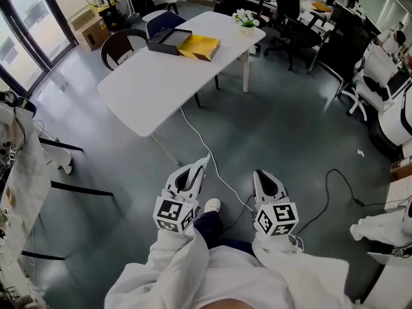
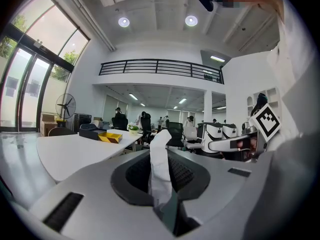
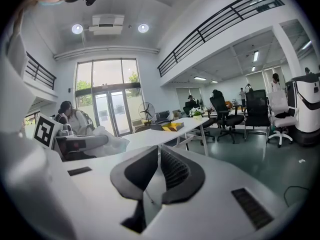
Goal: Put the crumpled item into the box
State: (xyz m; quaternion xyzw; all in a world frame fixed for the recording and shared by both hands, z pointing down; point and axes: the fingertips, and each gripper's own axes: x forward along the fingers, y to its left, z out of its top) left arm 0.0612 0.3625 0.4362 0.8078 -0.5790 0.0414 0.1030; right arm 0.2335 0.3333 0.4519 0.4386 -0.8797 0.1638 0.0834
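A white crumpled item (image 2: 160,170) stands up between the pads of my left gripper (image 2: 161,156), which is shut on it. In the head view the left gripper (image 1: 202,165) and the right gripper (image 1: 260,175) are held side by side over the grey floor, both pointing toward the white table (image 1: 154,89). The box (image 1: 168,41) is black and open, with a yellow part (image 1: 199,46) beside it, at the table's far end. It also shows far off as the box (image 2: 109,136) and the box (image 3: 170,127). My right gripper (image 3: 158,156) is shut with nothing in it.
A potted plant (image 1: 245,19) stands on the table's far corner. A white cable (image 1: 225,184) and a black cable (image 1: 338,188) lie on the floor ahead. Office chairs (image 1: 293,24) and white machines (image 1: 393,108) stand to the right, a covered stand (image 1: 26,166) to the left.
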